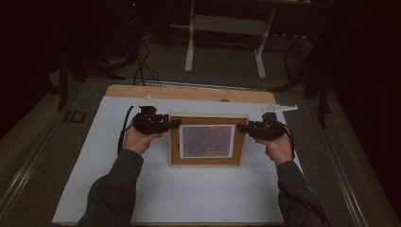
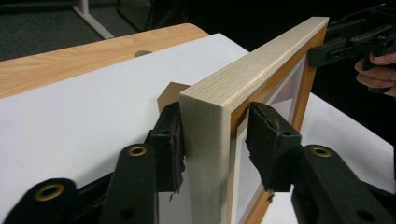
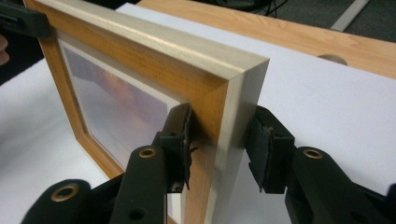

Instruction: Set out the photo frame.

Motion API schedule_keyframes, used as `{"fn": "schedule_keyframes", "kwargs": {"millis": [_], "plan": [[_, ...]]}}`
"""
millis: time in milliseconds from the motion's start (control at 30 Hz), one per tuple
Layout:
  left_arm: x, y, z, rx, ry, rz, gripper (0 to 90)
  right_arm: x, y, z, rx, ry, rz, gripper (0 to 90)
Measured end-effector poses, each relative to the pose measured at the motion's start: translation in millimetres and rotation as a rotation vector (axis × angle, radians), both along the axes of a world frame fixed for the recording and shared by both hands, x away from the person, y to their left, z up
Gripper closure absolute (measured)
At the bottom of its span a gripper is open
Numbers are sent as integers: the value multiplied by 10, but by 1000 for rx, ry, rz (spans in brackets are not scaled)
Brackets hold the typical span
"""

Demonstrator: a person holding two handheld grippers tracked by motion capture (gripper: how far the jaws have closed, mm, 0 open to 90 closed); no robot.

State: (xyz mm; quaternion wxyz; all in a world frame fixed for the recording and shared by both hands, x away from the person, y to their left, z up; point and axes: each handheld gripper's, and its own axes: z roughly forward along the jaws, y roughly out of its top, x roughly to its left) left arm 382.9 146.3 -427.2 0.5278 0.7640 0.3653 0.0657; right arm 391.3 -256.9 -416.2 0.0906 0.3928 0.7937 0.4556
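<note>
- The picture frame [image 1: 208,140] stands upright near the middle of the white sheet [image 1: 189,189] that covers the wooden table [image 1: 189,92], its picture side facing the near edge.
- The left gripper [image 1: 174,124] straddles the frame's left edge near the top corner; in the left gripper view one pad [image 2: 170,144] touches the back, while the other stands just off the front, so a firm clamp cannot be told.
- The right gripper [image 1: 242,127] straddles the right edge; its front pad [image 3: 180,140] presses the orange face, and the rear pad sits just beside the pale side.
</note>
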Motion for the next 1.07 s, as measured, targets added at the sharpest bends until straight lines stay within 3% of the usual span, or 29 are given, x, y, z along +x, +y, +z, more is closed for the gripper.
{"fn": "schedule_keyframes", "kwargs": {"millis": [500, 633, 900, 1067], "plan": [[-90, 76, 55, 28, -7, 39, 507, -45, -104, -10, -10, 10, -16, 518], [-170, 100, 75, 86, -25, 65, 496, -70, -155, 0, -3, 11, -18, 512], [-359, 176, 47, 151, -35, 118, 481, -181, -227, 16, -2, 12, -6, 505], [-482, 227, -23, 208, -42, 166, 444, -285, -313, -72, 1, 25, -31, 471]]}}
